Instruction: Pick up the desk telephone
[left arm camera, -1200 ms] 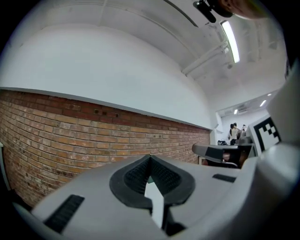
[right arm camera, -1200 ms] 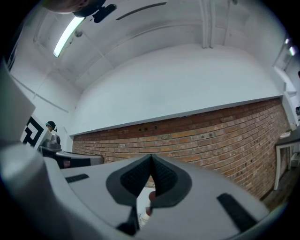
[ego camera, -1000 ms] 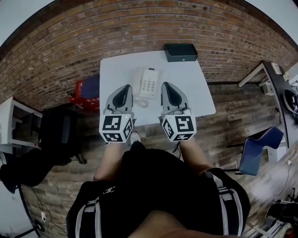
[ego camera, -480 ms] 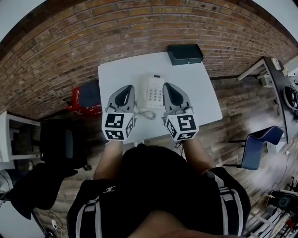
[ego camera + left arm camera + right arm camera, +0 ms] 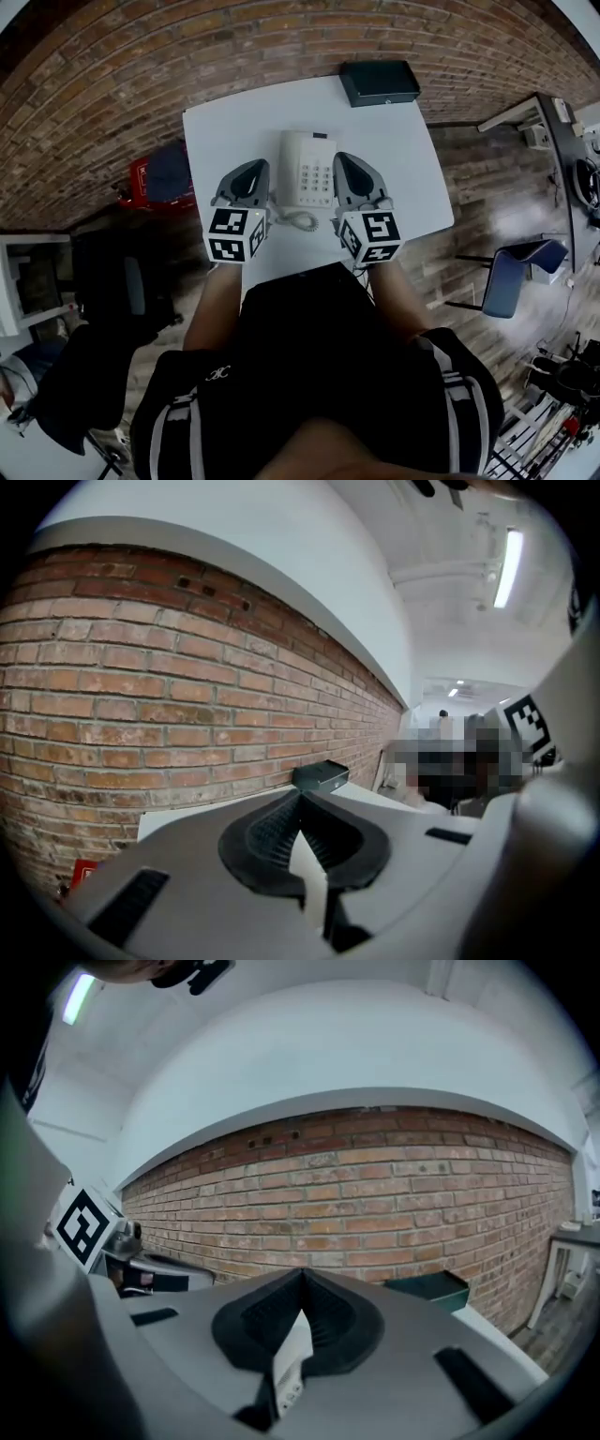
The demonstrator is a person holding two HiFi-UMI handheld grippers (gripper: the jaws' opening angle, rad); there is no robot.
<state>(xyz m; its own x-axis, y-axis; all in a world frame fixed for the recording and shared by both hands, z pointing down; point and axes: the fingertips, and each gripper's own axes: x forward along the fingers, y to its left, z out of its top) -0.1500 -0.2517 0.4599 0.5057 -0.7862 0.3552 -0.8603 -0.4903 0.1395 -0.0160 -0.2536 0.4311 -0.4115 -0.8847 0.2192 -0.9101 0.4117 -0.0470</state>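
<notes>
The white desk telephone (image 5: 307,169) lies on the white table (image 5: 220,127), handset on its left side, coiled cord (image 5: 298,221) trailing toward me. My left gripper (image 5: 255,166) hangs just left of the phone, jaws shut and empty. My right gripper (image 5: 343,157) hangs just right of it, also shut and empty. In the left gripper view the closed tips (image 5: 302,795) point at the brick wall. In the right gripper view a strip of the telephone (image 5: 289,1365) shows through the gap below the closed tips (image 5: 302,1279).
A dark box (image 5: 379,82) sits at the table's far right corner, also visible as the dark box (image 5: 321,776) and the dark box (image 5: 429,1285). The brick wall (image 5: 375,1194) stands behind the table. A red item (image 5: 155,178) lies left of the table, a blue chair (image 5: 520,272) to the right.
Both grippers have moved forward and down over the table. They now flank the telephone instead of hanging short of it. Both stayed shut.
</notes>
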